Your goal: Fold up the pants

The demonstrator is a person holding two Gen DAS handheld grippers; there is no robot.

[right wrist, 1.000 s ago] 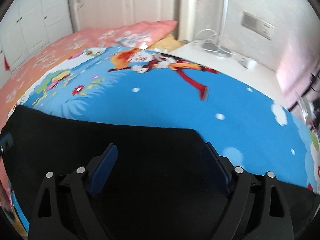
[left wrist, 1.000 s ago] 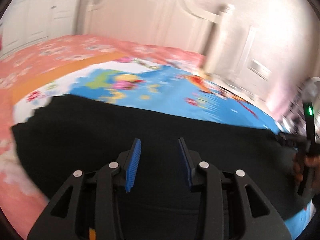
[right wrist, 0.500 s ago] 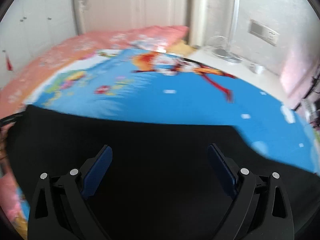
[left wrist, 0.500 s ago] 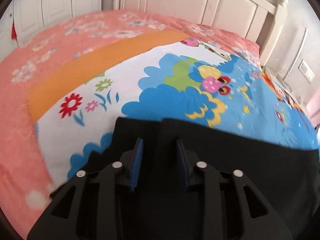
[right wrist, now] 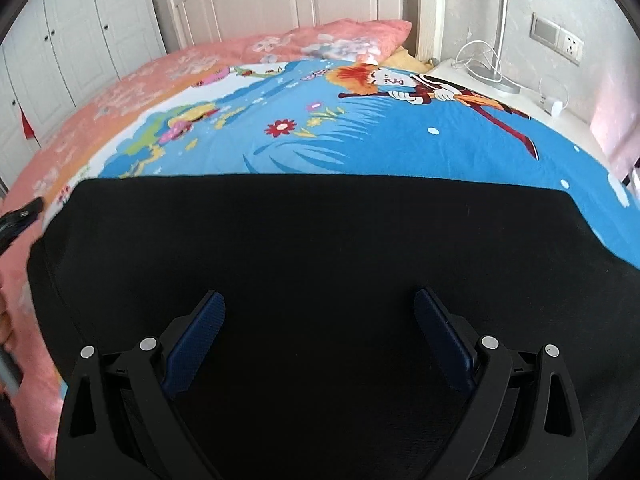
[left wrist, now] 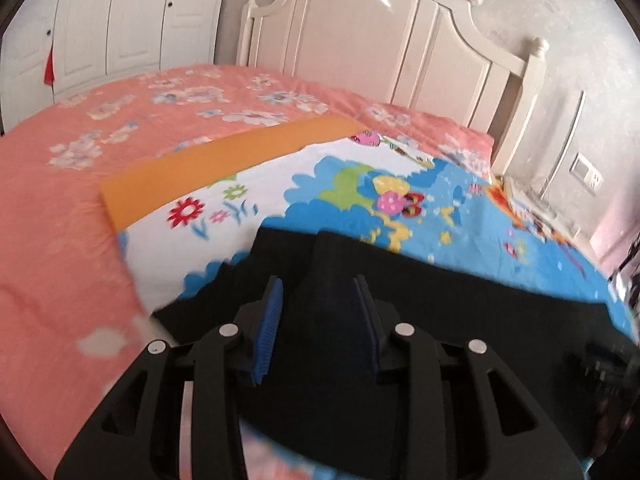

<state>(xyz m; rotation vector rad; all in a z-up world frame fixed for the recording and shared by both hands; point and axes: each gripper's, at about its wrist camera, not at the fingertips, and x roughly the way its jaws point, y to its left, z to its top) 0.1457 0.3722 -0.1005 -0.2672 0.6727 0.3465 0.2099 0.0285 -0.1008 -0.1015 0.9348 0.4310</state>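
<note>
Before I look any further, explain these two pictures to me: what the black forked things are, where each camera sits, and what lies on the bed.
No robot here: a person holds a hand-held black plastic gripper in each hand. Each picture comes from a fisheye camera on one gripper, looking forward along its blue-padded fingers. One view shows the left gripper, its jaws partly open with nothing clamped. The other shows the right gripper, jaws wide open and empty. Both hover over flat black fabric pants spread on a bright blue cartoon-print blanket, which covers a pink floral bedspread. A white wooden headboard stands behind.
</note>
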